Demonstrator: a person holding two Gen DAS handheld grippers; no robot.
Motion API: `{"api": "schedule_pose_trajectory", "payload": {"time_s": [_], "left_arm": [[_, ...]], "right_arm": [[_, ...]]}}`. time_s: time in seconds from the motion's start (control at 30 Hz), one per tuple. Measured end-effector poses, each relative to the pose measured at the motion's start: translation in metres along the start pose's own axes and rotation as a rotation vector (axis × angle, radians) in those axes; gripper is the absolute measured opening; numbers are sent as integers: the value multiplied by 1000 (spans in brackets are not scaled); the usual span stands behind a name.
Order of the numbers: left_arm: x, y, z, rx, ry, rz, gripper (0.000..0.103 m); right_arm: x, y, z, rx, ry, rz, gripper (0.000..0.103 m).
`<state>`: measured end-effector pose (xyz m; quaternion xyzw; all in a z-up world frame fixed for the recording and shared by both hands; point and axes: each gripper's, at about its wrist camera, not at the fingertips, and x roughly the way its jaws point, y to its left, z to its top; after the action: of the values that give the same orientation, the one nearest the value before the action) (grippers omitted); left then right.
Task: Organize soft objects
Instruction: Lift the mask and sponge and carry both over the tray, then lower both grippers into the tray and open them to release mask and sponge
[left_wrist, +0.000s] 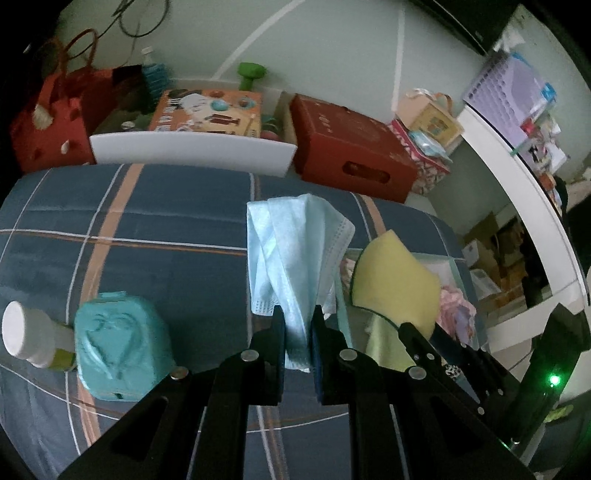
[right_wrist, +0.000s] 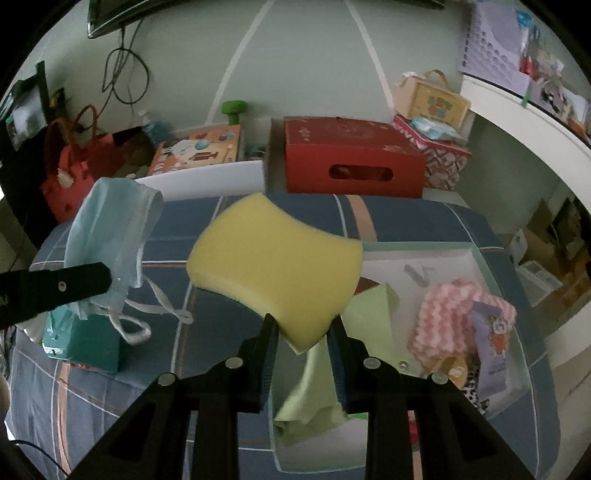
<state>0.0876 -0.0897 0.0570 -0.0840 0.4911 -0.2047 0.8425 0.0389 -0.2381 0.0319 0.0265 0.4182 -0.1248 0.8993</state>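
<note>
Above a plaid bedspread (left_wrist: 155, 236): left gripper (left_wrist: 298, 317) clamped tight on a crumpled blue face mask (left_wrist: 291, 254), ear loops dangling; right gripper (right_wrist: 303, 328) pinching 1 corner of a yellow sponge (right_wrist: 273, 258). Below the sponge, a shallow tray (right_wrist: 480, 254) with a green cloth (right_wrist: 369, 314) and a pink zigzag cloth (right_wrist: 447, 317), partly hidden behind the fingers. At left, a teal pouch (left_wrist: 118, 350), blurred, half covering a white-capped bottle (left_wrist: 26, 332).
</note>
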Motion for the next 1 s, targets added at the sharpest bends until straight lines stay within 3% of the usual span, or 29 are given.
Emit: {"api": "schedule_pose_trajectory", "payload": {"time_s": [0.17, 0.4, 0.53, 0.83, 0.87, 0.93, 1.0], "left_arm": [[7, -25, -4, 41, 3, -16, 12], [20, -72, -9, 145, 1, -116, 12], [44, -91, -17, 181, 54, -175, 12], [98, -94, -30, 192, 161, -137, 12], [99, -92, -29, 184, 167, -132, 15], [98, -88, -27, 167, 169, -127, 30], [94, -84, -25, 152, 162, -120, 61]], "right_arm": [[-3, -30, -1, 71, -3, -37, 29], [-8, -80, -7, 175, -2, -138, 29], [-3, -96, -14, 210, 30, -168, 29], [24, -101, -24, 221, 137, -166, 30], [24, -101, -25, 223, 140, -164, 31], [22, -101, -25, 225, 139, -163, 32], [21, -100, -24, 219, 138, -169, 32]]}}
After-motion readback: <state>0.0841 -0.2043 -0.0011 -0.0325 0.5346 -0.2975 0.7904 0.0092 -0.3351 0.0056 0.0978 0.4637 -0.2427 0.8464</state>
